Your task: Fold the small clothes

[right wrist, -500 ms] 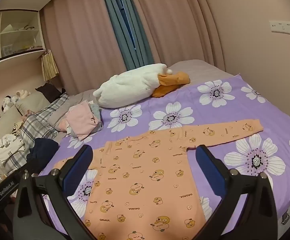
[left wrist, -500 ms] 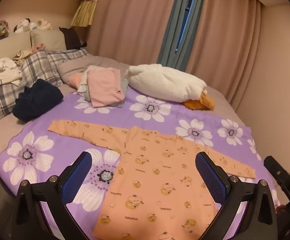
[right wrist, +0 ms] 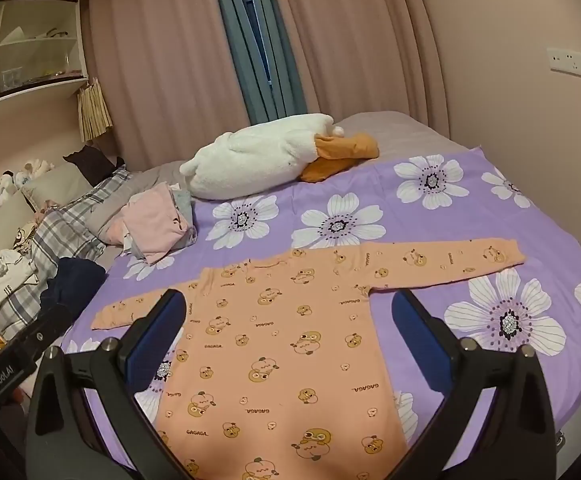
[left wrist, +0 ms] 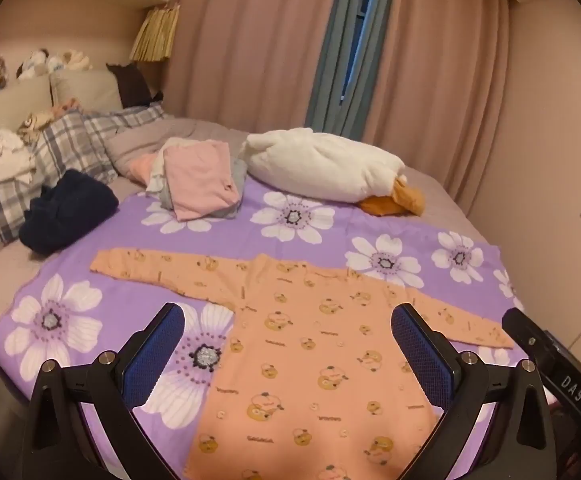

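A: Orange long-sleeved top (left wrist: 322, 344) flat on purple floral sheet (left wrist: 310, 220), sleeves spread. Left gripper (left wrist: 288, 356), right gripper (right wrist: 288, 344): fingers apart, empty.
B: Risk: pinching sheet along with sleeve, dragging both.

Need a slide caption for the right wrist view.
Open right gripper above an orange long-sleeved top spread flat on a purple floral blanket.

shirt (right wrist: 286, 344) flat on blanket (right wrist: 430, 216); clothes pile (right wrist: 154, 228) behind, w/ plush (right wrist: 250, 164)
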`<state>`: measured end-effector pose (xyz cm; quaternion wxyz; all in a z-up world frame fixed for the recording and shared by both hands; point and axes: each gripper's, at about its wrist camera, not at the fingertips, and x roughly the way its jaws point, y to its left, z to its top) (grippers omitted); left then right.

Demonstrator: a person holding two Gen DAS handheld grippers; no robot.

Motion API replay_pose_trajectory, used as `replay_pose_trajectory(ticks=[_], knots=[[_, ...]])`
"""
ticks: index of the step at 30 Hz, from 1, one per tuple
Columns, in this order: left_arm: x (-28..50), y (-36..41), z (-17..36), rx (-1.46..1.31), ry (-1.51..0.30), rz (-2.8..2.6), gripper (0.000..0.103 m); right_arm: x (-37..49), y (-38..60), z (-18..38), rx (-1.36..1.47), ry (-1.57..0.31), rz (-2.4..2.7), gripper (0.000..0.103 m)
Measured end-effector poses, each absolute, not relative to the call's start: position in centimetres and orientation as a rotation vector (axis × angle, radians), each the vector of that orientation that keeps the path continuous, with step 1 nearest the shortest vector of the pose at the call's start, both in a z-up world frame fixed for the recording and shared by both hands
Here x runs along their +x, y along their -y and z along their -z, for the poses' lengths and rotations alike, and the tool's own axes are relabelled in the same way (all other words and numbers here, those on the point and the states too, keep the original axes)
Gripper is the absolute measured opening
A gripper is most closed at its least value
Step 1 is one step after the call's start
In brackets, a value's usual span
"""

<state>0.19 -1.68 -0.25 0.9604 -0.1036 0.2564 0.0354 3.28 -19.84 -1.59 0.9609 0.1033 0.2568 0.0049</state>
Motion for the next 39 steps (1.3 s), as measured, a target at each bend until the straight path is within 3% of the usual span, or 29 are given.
replay_pose_trajectory(ticks=[39], knots=[[1.2,2.7,0.7,-0.189,-0.537,-0.057,0.103,4.5,21.2,1.9,0.262,-0.559,0.028,0.103]])
